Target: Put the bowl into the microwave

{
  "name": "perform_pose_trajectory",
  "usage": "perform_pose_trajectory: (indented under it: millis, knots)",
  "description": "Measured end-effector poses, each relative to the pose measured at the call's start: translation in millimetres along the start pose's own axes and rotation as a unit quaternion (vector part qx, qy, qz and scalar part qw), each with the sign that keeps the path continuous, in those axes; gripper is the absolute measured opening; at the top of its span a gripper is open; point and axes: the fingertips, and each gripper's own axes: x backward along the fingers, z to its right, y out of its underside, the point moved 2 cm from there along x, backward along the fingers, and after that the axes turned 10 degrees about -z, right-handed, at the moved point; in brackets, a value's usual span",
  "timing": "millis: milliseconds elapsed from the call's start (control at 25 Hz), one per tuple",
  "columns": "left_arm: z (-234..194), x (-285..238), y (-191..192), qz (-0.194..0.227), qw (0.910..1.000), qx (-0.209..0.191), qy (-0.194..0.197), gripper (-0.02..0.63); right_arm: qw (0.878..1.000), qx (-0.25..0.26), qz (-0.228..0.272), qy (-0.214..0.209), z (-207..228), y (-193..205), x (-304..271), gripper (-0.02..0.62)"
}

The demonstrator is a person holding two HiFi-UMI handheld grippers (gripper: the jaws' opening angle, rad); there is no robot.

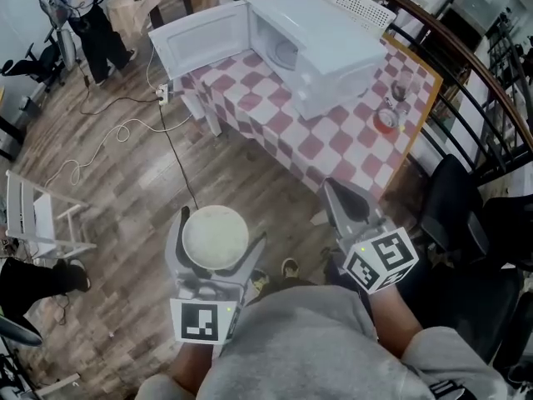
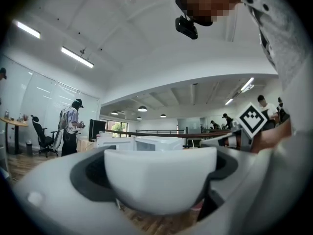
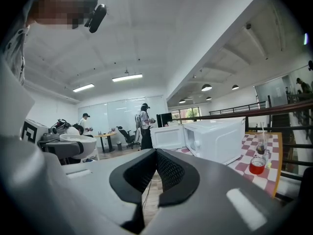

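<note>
Head view: we hold both tongs low in front of the body, forearms bent in and grey sleeves at the frame bottom. We stand on the wood floor (image 1: pixel 125 182), back from the table (image 1: pixel 283 127).

Left tongs (image 1: pixel 222 227) point forward with their jaws spread wide and clamped on the white bowl (image 1: pixel 215 237). The bowl sits upright, rim up, in the air over the floor and well apart from the microwave (image 1: pixel 321 44). Left gripper view shows the bowl wall filling the gap between the pads.

Right tongs (image 1: pixel 337 194) are angled up toward the table. Right gripper view shows their jaws (image 3: pixel 156 168) pressed together with nothing between them.

The table has a red-and-white checkered cloth. The white microwave stands on it with its door (image 1: pixel 200 36) swung open to the left. A red cup (image 1: pixel 386 120) is near the table's right end.

A dark railing (image 1: pixel 466 65) curves behind the table and a black chair (image 1: pixel 454 207) stands on the right. A cable (image 1: pixel 125 127) trails across the floor. A person (image 1: pixel 87 15) stands far left.
</note>
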Motion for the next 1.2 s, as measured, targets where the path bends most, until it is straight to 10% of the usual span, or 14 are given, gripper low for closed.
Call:
perform_pose_trajectory:
  millis: [1200]
  knots:
    - [-31.4,-13.4,12.0,0.001,0.9999,0.015,0.001,0.54,1.0,0.017,-0.011,-0.024,-23.7,6.6,-31.7,-0.003]
